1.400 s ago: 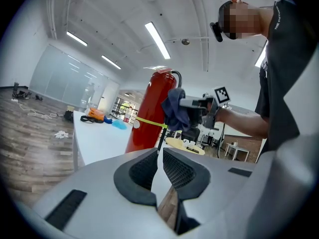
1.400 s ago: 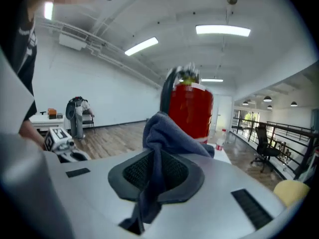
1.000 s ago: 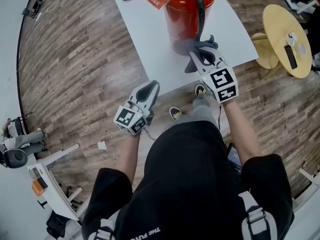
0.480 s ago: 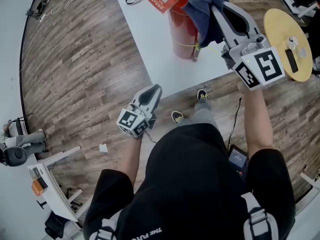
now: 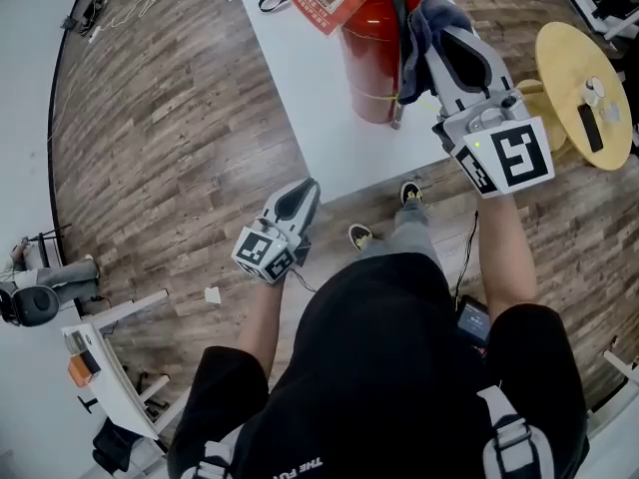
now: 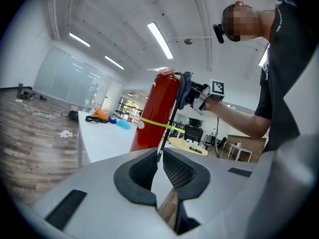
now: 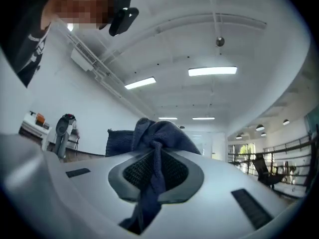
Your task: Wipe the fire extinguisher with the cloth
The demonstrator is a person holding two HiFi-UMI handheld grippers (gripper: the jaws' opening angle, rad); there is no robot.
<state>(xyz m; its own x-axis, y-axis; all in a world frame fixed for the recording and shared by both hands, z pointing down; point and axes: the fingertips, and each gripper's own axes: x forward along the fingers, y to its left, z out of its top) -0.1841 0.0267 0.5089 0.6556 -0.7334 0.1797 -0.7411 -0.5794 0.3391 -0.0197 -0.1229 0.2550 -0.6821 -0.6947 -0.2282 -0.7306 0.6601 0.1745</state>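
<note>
Standing upright on the white table point(image 5: 319, 118), the red fire extinguisher point(image 5: 371, 63) has its long axis vertical, base on the tabletop near the edge closest to me, head pointing at the ceiling. Its black hose point(image 5: 399, 58) hangs down the side that faces me. My right forearm is stretched forward and raised, and my right gripper point(image 5: 444, 23) points away from me and a little upward, marker cube turned to my head. Its jaws are clamped on the dark blue cloth point(image 7: 154, 133), which bunches over the tips and lies by the extinguisher's upper part beside the hose; I cannot tell if it touches. My left arm is bent and low, short of the table. My left gripper point(image 5: 303, 190) points roughly level at the extinguisher, jaws together at the tips, nothing in them
</note>
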